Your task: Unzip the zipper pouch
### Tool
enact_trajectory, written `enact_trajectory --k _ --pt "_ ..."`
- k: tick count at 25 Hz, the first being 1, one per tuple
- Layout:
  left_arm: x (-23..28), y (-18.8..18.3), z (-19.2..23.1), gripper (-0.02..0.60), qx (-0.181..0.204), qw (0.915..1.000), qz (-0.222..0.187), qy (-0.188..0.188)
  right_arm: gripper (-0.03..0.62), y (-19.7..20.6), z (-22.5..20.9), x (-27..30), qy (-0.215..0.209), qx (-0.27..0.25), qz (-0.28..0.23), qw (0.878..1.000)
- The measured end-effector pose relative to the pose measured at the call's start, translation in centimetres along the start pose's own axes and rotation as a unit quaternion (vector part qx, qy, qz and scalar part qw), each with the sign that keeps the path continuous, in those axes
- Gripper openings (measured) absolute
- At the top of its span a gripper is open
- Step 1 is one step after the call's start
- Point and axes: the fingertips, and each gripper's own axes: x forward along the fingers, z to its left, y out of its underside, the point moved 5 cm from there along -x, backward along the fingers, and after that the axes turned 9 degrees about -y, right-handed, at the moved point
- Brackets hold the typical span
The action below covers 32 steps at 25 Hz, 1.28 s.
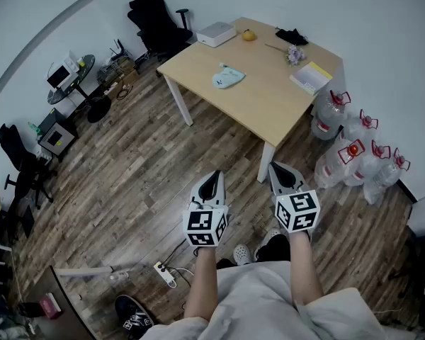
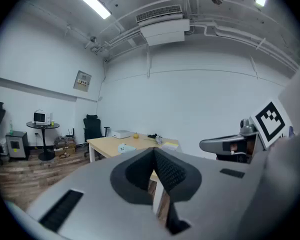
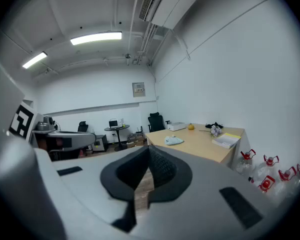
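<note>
Pale-blue zipper pouch (image 1: 228, 78) is seen untouched on tabletop (image 1: 269, 101); left gripper (image 1: 214, 179) and right gripper (image 1: 278, 170) are held closed, empty, well apart from it: approach pending.

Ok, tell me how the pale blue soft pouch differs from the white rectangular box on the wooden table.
The pale blue soft pouch is flat and rounded; the white rectangular box is boxy, straight-edged and taller. The pouch lies near the table's middle; the box sits at a far corner. Both rest on the light wooden table, untouched.
</note>
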Motion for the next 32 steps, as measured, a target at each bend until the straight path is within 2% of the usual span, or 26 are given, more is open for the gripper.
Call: enact_trajectory --k 3,9,18,19,20,21,24,28,32 --pt "0.0 -0.4 0.8 0.020 -0.008 0.9997 -0.017 -0.015 0.006 -0.2 0.0 0.3 -0.006 -0.013 0.004 1.000" --pt "0.8 -0.5 1.1 0.020 -0.012 0.9993 -0.021 -0.027 0.005 -1.4 -1.7 -0.4 0.013 -0.026 -0.007 1.000" --pt "1.2 -0.3 1.9 0.026 0.007 0.9993 -0.011 -0.034 0.008 -1.6 -0.7 0.4 -0.019 -0.013 -0.027 0.999" --pt "1.3 -0.2 2.0 0.028 0.008 0.9993 -0.011 -0.034 0.024 -1.5 -0.8 0.5 -0.022 -0.015 -0.023 0.999" --pt "1.3 -0.1 2.1 0.048 0.010 0.9993 -0.010 -0.036 0.075 -1.4 -0.9 0.8 -0.026 -0.017 -0.017 0.999" --pt "1.4 0.0 2.3 0.099 0.011 0.9992 -0.008 -0.038 0.115 -1.2 -1.0 1.1 -0.029 -0.016 -0.012 0.999" --pt "1.4 0.3 3.3 0.149 0.014 0.9989 0.001 -0.045 0.126 -0.7 -1.1 1.8 -0.032 -0.001 -0.008 0.999" --pt "1.6 -0.5 5.4 0.161 0.009 0.9982 0.001 -0.060 0.156 -1.0 -0.6 3.2 -0.048 0.000 0.004 0.999" --pt "2.4 -1.4 7.1 0.172 0.014 0.9974 -0.004 -0.071 0.169 -1.9 -1.6 5.0 -0.055 0.016 -0.014 0.998"
